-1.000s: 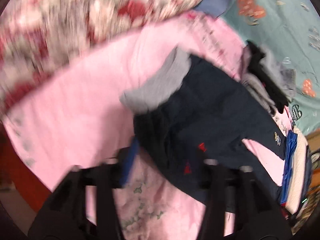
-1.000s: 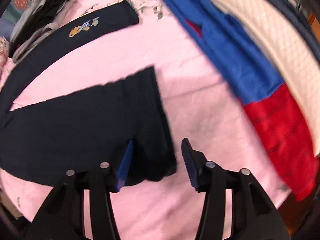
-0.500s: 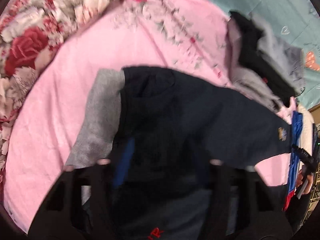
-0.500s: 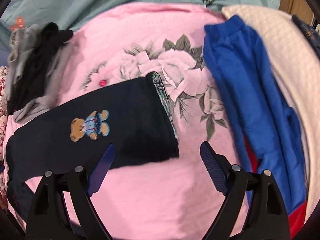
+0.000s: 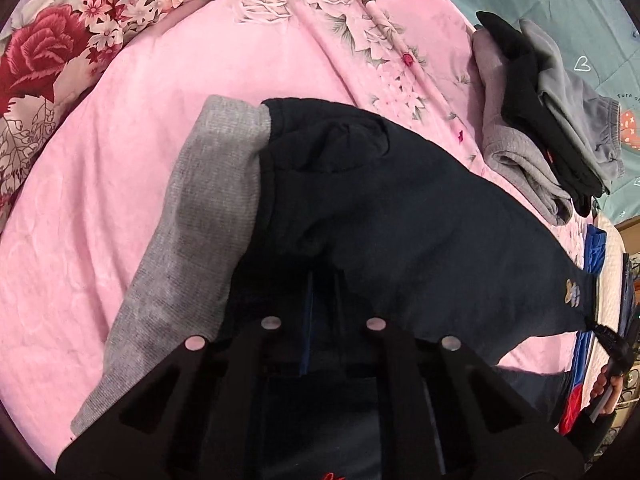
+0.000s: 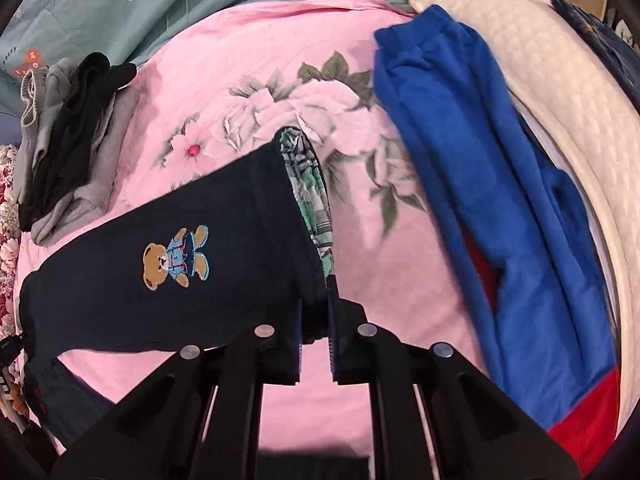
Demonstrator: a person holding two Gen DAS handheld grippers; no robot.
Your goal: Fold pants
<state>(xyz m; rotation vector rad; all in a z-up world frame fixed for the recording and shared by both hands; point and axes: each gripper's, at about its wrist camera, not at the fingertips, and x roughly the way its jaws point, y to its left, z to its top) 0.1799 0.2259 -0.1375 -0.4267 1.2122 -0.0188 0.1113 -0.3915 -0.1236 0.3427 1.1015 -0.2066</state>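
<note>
The right gripper [image 6: 314, 312], open wide over the pink sheet [image 6: 248, 80] before, is now closing its jaws on the hem of the navy pants [image 6: 180, 264]. The left gripper [image 5: 324, 308], formerly beside the waist, is closing over the dark fabric [image 5: 400, 208], apparently pinching it, though shadow is hiding the contact

One pair of navy pants [image 5: 400, 208] — one bear patch [image 6: 176, 258] on it; one blue-and-red garment [image 6: 480, 168]; one pile of grey and black clothes [image 5: 532, 112]; two grippers.
</note>
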